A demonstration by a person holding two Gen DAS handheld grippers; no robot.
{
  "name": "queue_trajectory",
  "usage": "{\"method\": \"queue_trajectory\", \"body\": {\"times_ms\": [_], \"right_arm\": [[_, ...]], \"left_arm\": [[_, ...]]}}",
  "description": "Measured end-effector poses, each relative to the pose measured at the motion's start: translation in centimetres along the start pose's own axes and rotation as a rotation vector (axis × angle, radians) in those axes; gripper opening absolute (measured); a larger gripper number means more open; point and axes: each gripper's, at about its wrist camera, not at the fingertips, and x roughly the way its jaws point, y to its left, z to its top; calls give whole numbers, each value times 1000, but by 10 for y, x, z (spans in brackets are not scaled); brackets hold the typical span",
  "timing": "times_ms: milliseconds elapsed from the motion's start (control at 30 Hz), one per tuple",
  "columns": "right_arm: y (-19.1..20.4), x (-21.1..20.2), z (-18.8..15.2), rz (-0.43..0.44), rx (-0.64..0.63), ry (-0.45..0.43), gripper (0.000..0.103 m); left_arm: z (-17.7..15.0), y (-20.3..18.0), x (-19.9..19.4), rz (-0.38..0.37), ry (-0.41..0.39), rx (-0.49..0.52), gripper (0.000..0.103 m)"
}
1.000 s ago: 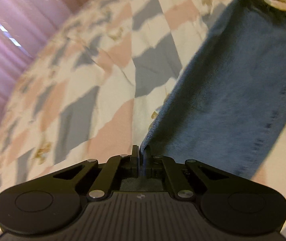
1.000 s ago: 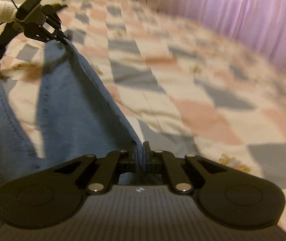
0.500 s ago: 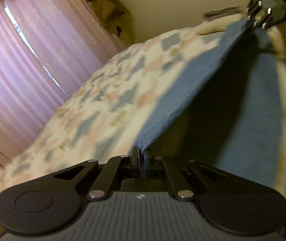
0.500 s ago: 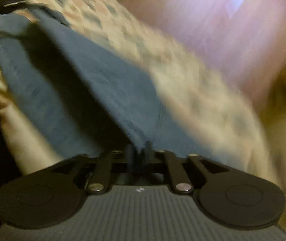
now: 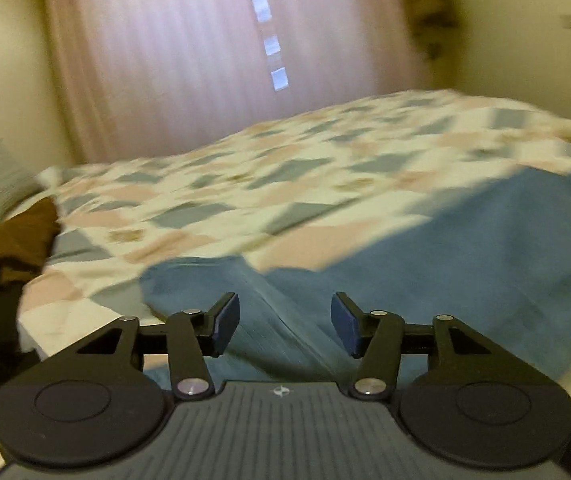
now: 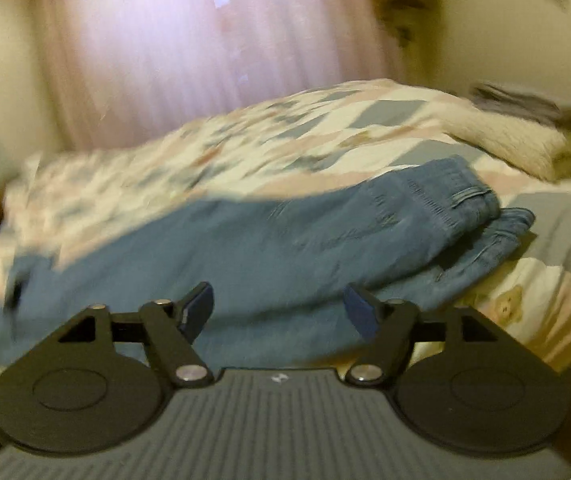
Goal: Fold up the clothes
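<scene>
Both claws, clamped on the denim hem a second ago, are now letting go; jeans are no longer lifted but lying on the bed.

Left claw (image 5: pixel 285 322) is opening, blue pads (image 5: pixel 227 320) roughly half spread, nothing pinched between them; the blue denim jeans (image 5: pixel 445 264) are lying flat just beyond and beneath the tips, apart from the pads. Right claw (image 6: pixel 279 312) is opening wider, jaws well apart, also holding nothing; in its view the jeans (image 6: pixel 285 248) are lying doubled over on the pink, blue and cream patchwork quilt of the bed (image 6: pixel 325 128), waistband end stacked at right near a cream fluffy pillow (image 6: pixel 509 140). A brown crumpled garment (image 5: pixel 13 248) is sitting at the bed's left edge. Pink pleated curtains (image 5: pixel 189 60) are hanging behind. Both views are motion-blurred.
</scene>
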Motion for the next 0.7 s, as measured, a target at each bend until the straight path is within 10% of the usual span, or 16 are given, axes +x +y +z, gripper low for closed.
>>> {"method": "queue_trajectory", "body": {"times_ms": [200,400,433,500,700], "right_arm": [[-70,33,28,26,363,-68,92],[-83,80,37,-28,392,-39,93],[-82,86,36,-35,394,-33,93],[-81,91,32,-42,402,-34,92],[-72,84,24,-45,402,-40,92]], "left_arm": [[52,26,125,94,170,-158,71],[39,20,237,231,469,-112,57],[35,17,241,244,466,-97,54],[32,16,240,250,429,-88,10],[33,88,122,295,151,-362,2]]}}
